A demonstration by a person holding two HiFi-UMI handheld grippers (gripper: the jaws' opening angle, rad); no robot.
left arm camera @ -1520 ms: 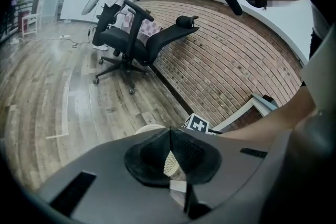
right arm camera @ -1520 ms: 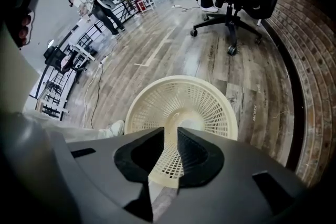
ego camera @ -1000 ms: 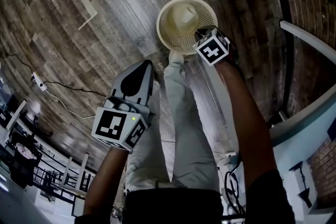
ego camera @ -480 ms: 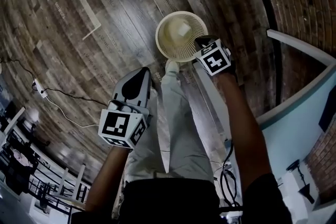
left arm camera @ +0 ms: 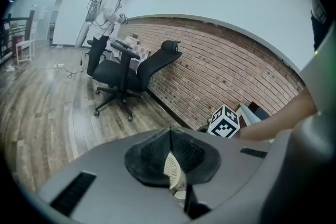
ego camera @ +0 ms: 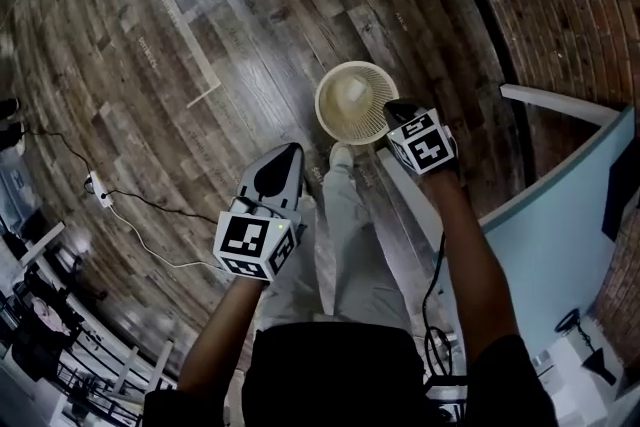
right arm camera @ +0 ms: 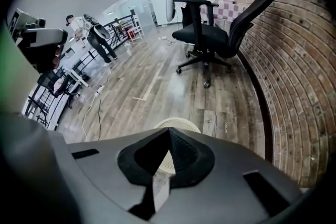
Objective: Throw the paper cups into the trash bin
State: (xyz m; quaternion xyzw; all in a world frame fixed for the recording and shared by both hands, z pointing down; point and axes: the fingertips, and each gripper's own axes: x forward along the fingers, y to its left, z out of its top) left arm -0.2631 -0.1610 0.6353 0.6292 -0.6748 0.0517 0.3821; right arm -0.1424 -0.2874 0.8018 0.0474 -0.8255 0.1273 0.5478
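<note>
No text, brand or number is legible to you; left gripper (ego camera: 287, 153) cube (ego camera: 248, 246) and right gripper (ego camera: 397, 106) cube (ego camera: 423, 142) show only square markers.

The wooden plank floor (ego camera: 200, 35) carried a cream mesh trash bin (ego camera: 355, 102) just beyond the fingertips (ego camera: 397, 105) of the right gripper (ego camera: 401, 108). A power strip (ego camera: 97, 185) lay well left of the left gripper (ego camera: 291, 150), and an office chair (right arm camera: 205, 34) stood far ahead.

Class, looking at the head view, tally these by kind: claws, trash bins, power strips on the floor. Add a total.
Claws: 2, the left claw and the right claw
Trash bins: 1
Power strips: 1
Total: 4
</note>
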